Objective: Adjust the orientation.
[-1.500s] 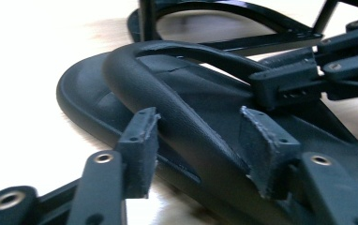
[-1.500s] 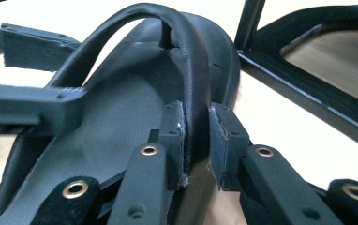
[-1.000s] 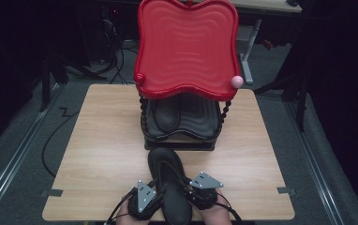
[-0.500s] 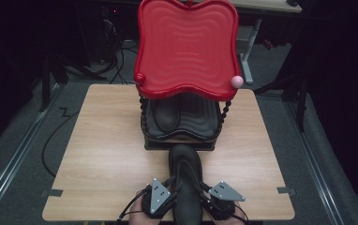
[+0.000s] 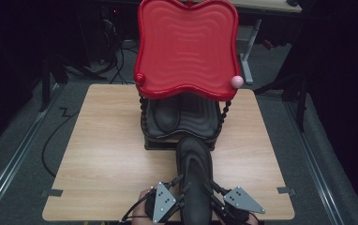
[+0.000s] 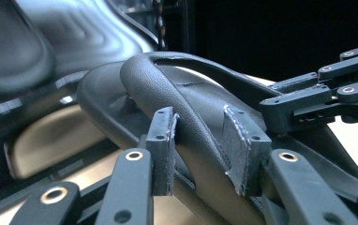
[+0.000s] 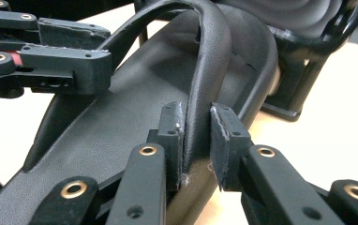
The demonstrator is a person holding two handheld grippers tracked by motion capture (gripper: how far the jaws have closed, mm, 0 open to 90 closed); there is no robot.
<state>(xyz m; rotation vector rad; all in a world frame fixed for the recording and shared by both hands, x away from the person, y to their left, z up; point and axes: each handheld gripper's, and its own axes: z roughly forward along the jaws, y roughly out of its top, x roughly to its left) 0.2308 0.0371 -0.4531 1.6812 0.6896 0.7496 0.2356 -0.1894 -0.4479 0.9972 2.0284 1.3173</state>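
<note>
A black flip-flop sandal [image 5: 195, 176] is lying lengthwise in the lower centre of the high view, its toe end reaching toward the black lower tray [image 5: 179, 123] of a two-tier stand, where a second sandal [image 5: 164, 112] is already resting; the red upper tray [image 5: 186, 47] is standing tilted above it at the top centre. Judged from this layout, one sandal of the pair is stowed and the other is being carried to the rack, so the insertion onto the lower tray and the release are remaining. The left gripper [image 5: 179, 191] is sitting at the lower left of the sandal and the right gripper [image 5: 213, 191] at its lower right, both low against the near edge of the wooden table [image 5: 102, 159], with the hands partly cut off by the bottom of the frame. In the left gripper view, the pads [image 6: 163, 140] are bracketing one arm of the thong strap [image 6: 182, 98] at mid-frame and appear to be pinching it, though contact on the right-hand pad is not fully clear. In the right gripper view, the jaws are clamping the other strap arm [image 7: 205, 70] at centre frame, the left pad [image 7: 173, 136] pressing against it. Both tools are angling inward toward the sandal's midline, sharing the load
</note>
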